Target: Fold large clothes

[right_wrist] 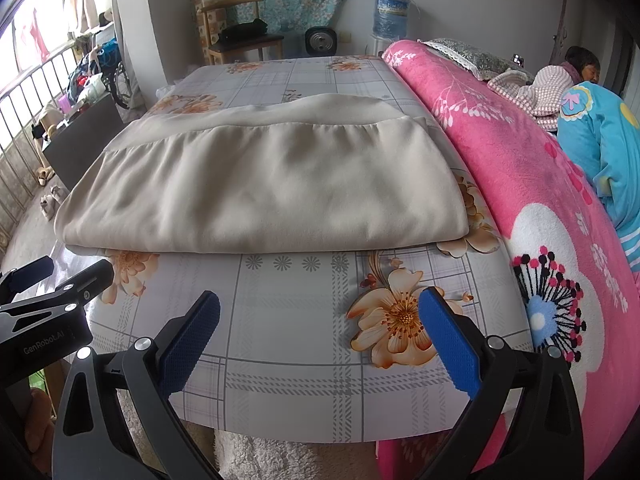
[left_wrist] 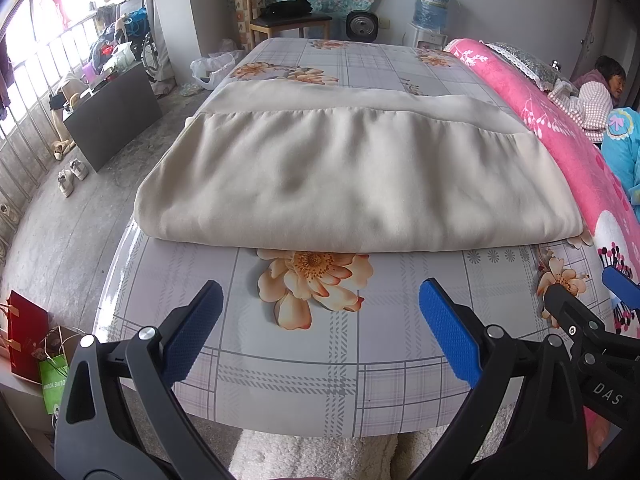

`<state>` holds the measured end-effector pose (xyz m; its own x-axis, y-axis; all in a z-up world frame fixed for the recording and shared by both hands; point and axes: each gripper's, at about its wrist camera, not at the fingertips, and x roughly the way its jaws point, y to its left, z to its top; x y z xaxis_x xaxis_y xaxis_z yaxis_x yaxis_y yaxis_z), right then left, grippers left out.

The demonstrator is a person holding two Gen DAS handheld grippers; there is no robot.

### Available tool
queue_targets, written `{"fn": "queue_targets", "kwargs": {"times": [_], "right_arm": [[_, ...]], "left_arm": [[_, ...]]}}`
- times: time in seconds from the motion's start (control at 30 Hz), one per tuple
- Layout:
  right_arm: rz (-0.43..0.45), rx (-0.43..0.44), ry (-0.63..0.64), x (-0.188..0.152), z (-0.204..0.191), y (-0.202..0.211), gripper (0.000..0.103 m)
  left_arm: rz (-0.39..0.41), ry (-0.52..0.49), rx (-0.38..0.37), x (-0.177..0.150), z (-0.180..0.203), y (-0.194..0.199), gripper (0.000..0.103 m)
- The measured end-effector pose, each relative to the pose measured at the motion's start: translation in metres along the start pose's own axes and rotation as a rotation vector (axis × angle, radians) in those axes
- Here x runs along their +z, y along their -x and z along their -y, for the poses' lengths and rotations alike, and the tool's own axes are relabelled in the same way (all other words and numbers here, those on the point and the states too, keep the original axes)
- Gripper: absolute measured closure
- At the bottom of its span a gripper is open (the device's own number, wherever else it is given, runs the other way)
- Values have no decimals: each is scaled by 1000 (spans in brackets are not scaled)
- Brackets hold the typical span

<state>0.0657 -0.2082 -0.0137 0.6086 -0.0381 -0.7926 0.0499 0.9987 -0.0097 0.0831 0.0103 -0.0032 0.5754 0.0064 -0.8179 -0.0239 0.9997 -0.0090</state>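
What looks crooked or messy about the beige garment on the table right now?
Nothing much. The beige garment lies folded flat on the floral tablecloth, with its near edge roughly parallel to the table's front. Only mild wrinkles show. Both tools, left tool and right tool, are open and clear of it.

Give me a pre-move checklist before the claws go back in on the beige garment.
1. Left claw open, holding nothing: ok.
2. Right claw open, holding nothing: ok.
3. Beige garment lies flat on the floral table cover, already folded over: ok.
4. Near folded edge faces both claws, nothing lying between: ok.
5. Pink blanket clear of the garment's right edge: cannot tell, they look very close.
6. Layers underneath aligned: cannot tell, hidden.
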Motion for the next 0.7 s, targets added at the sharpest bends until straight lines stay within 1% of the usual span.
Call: {"fn": "queue_targets", "kwargs": {"times": [0.7], "right_arm": [[-2, 1, 2, -1, -1, -1, 6]], "left_arm": [[2, -3, 3, 0, 0, 0, 8]]}}
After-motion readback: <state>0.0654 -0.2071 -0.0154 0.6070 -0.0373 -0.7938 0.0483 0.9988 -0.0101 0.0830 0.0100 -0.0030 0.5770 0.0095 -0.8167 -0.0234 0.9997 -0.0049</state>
